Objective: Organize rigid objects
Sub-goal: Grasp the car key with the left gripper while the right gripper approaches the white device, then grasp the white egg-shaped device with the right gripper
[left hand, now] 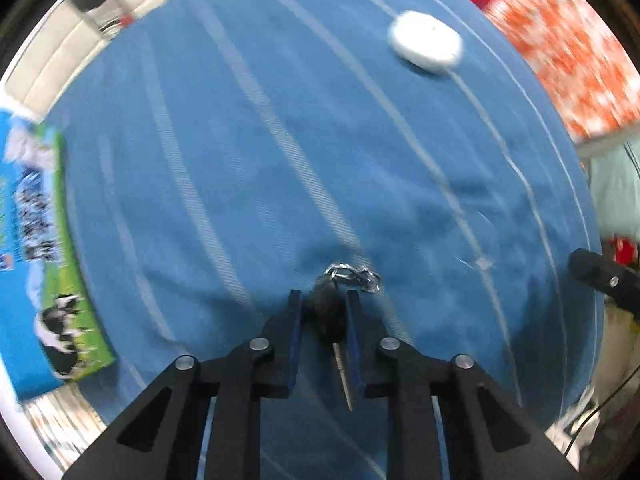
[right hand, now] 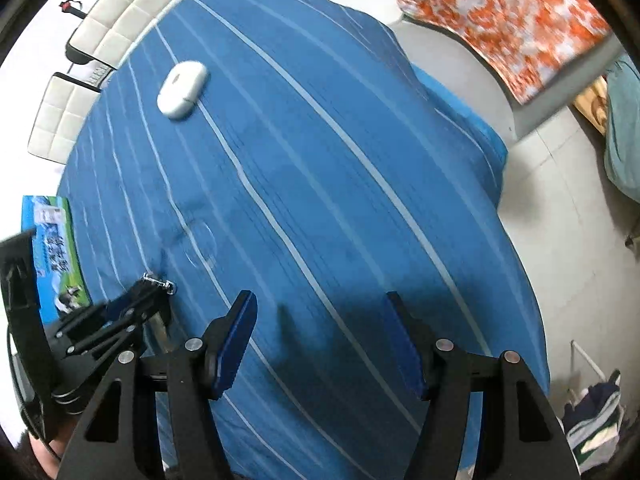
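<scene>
Tongs on the left are pointing down and clenching a dark-headed key, its metal blade trailing back between the pads and its small chain lying on the blue striped cloth covering the bench. Beside them, the right tongs are hovering released over bare cloth, nothing between the pads. Farther off, a white computer mouse is resting on the cloth, and a milk carton is lying at the cloth's left edge.

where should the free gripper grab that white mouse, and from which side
Grip the white mouse across its narrow width, on the two long sides, coming straight down from above. It lies flat on the blue cloth, with open space all around it.
</scene>
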{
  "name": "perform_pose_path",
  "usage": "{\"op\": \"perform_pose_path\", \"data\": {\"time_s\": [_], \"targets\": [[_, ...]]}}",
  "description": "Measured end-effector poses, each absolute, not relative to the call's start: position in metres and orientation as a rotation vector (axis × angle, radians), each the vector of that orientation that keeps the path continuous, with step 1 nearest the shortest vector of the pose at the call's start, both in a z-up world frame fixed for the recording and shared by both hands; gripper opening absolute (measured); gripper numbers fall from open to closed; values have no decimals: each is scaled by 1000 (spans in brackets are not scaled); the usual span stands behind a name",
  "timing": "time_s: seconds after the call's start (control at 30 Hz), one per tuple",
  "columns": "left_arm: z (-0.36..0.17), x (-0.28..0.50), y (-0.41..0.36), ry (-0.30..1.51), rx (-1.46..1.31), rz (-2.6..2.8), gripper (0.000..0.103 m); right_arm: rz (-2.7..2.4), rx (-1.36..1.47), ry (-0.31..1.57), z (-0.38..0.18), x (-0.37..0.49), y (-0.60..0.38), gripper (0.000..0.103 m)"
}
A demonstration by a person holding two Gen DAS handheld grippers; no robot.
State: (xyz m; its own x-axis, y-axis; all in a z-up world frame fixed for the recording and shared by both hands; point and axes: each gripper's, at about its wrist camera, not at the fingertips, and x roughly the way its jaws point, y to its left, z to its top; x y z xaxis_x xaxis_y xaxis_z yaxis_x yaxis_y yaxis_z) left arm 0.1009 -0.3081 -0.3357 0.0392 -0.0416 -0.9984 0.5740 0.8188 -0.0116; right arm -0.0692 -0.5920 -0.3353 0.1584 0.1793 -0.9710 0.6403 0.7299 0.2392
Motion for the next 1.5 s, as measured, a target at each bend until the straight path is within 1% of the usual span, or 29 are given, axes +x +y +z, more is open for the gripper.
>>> {"op": "perform_pose_path", "data": {"time_s": [0.17,0.37,0.5,0.53,0.57,0.63,0.67,0.73,0.87,0.97,1.03,1.07,1.3,1.5], "targets": [[-330,144,-279,1471,332,-359,15,-324,745,1362,-334,-12,-599,67],[-331,167,-263,1483,238,-283,15,-305,742,1301,-340,75,-610,67],[-331,173,-263,1483,234,-282,15,-335,705,1319,-354,117,-610,67],[-331,174,-265,1478,235,-288,15,-345,690,1341,-360,125,-609,69],[-330,173,-265,1477,231,-290,15,-358,666,1340,-361,131,-606,67],[-333,177,-263,1479,224,-293,16,-372,585,1362,-362,139,-595,61],[-332,177,-261,1481,218,-294,15,-392,533,1367,-362,142,-589,56],[-335,184,-253,1475,209,-297,14,-406,456,1370,-362,144,-578,56],[-317,183,-235,1441,187,-329,13,-396,344,1376,-361,140,-559,55],[-301,178,-228,1407,184,-360,11,-364,345,1374,-358,132,-548,55],[-291,175,-224,1390,181,-377,9,-356,339,1365,-353,129,-539,55],[-284,173,-222,1378,179,-392,5,-349,344,1356,-349,125,-534,55],[-273,160,-201,1323,189,-428,5,-305,385,1312,-326,92,-525,55],[-243,149,-199,1268,160,-447,5,-261,386,1274,-301,80,-504,55]]}}
